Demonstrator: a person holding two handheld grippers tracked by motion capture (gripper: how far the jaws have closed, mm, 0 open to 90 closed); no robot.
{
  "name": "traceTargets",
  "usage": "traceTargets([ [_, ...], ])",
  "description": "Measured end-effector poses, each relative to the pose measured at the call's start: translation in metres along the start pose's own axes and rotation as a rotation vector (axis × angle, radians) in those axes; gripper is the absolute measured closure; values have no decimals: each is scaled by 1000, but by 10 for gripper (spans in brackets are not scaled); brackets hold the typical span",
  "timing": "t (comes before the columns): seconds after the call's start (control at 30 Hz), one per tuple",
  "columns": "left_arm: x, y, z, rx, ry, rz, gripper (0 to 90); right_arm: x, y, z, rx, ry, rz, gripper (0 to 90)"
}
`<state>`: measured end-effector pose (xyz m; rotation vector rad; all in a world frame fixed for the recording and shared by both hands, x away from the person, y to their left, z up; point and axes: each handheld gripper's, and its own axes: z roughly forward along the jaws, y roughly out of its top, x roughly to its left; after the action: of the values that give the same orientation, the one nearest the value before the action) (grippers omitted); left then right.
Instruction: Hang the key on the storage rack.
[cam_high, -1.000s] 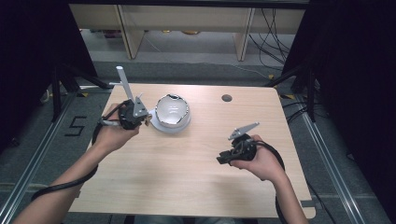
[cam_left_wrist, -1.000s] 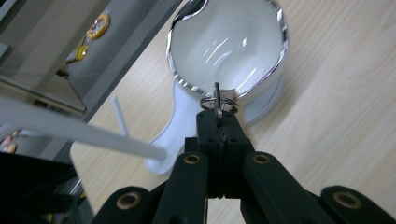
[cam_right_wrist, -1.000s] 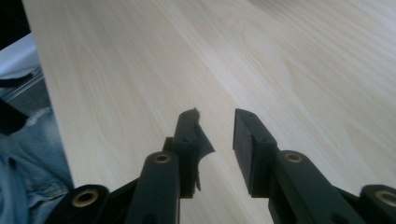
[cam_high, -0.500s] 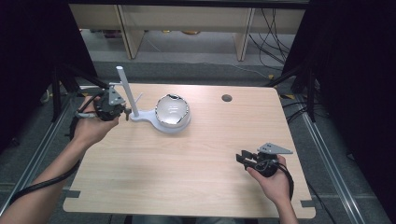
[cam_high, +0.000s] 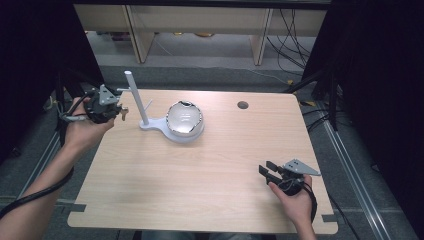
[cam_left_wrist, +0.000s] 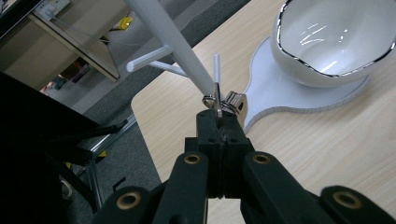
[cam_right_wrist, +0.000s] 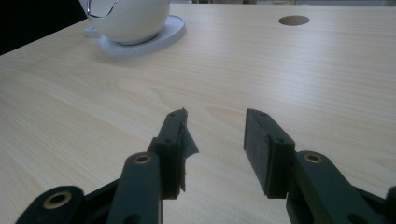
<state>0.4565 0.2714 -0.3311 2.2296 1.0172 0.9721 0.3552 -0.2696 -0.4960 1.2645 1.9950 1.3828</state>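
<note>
- A pale wooden table stood before dark surroundings.
- At ten o'clock, the left gripper pinched a silver ring beside the white stand.
- At four o'clock, the right gripper gaped empty.

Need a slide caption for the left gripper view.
Left gripper shut on a silver ring beside the white stand.

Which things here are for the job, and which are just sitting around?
For the job:
left gripper, shut on a silver ring
white stand with pegs
white bowl on the stand's base

Just sitting around:
right gripper, open, holding nothing
hole in the table
</note>
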Motion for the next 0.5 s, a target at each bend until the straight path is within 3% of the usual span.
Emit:
traceTargets([
  [0.03,2,0,1,2,1,-3,891,2,-3,-1,-12,2,25,590],
  [0.13,5,0,2,6,6,-10,892,-1,-4,-1,-20,0,3,587],
  [0.17,8,-1,2,20,9,-1,891,1,-5,0,-27,-14,31,583],
  [0.2,8,-1,2,20,9,-1,891,-1,-5,0,-33,-19,1,583],
  [0.3,9,-3,5,10,16,-22,891,-1,-5,0,-47,-15,-3,581],
  [0.33,10,-3,5,14,18,-22,891,0,-5,0,-49,-6,18,581],
  [0.43,14,-3,5,25,23,-18,891,0,-5,0,-65,5,11,583],
  [0.5,16,-3,5,24,30,-21,891,0,-5,-1,-66,-22,20,583],
])
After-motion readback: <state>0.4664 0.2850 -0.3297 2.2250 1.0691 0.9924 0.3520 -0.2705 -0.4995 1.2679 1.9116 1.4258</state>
